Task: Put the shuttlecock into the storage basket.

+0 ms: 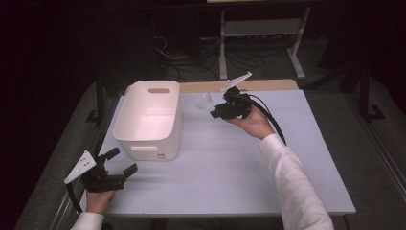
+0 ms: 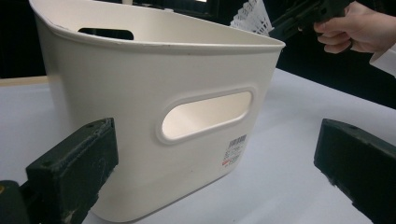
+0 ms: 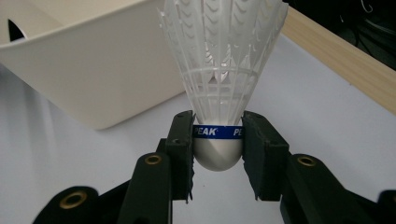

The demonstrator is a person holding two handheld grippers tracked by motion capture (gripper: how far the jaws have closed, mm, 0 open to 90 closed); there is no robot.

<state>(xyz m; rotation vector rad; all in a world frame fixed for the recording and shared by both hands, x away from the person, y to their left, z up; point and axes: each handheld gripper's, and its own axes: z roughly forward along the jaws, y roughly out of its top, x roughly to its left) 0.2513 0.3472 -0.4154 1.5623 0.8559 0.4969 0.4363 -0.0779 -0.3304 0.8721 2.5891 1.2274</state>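
Right gripper (image 3: 217, 140) of mine clamps the white plastic shuttlecock (image 3: 219, 70) by its blue-banded cork, white rectangular plastic bin (image 3: 88, 70) just beyond; left gripper (image 1: 122, 163) gapes apart

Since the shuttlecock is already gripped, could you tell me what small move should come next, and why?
Probably carry the shuttlecock sideways over the white bin. The right gripper clamps its cork base off the table, beside the bin's rim, and the bin looks empty.

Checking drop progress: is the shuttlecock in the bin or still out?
Out. The right gripper is shut on the shuttlecock at its cork base, held in the air beside the white bin, not over its opening.
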